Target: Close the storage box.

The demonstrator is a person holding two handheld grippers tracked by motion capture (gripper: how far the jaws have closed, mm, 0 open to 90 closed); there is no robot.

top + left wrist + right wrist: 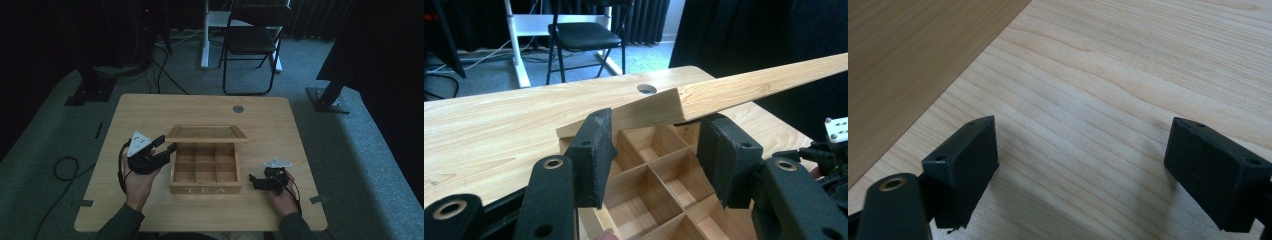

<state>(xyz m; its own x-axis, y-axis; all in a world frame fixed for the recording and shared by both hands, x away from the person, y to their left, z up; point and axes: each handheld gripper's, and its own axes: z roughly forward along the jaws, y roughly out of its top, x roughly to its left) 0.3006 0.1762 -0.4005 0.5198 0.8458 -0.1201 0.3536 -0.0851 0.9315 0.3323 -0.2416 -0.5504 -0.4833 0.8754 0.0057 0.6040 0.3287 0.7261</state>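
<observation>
A wooden tea box [205, 189] marked TEA stands mid-table, its several compartments [659, 180] empty. Its framed lid [206, 132] is raised partway and slants over the back of the box; the lid's front edge [744, 92] crosses just above the tips of my left jaws. My left gripper [166, 145] is open at the box's left rim, pointing into it, nothing between its fingers [594, 155]. My right gripper [254, 181] is open and low over bare table just right of the box, whose side wall [908, 60] lies close by.
The wooden table [150, 110] has a round cable hole [238, 108] at the back. A black folding chair [252, 42] and a white desk leg [205, 35] stand behind it. Cables [65, 170] lie on the carpet at left.
</observation>
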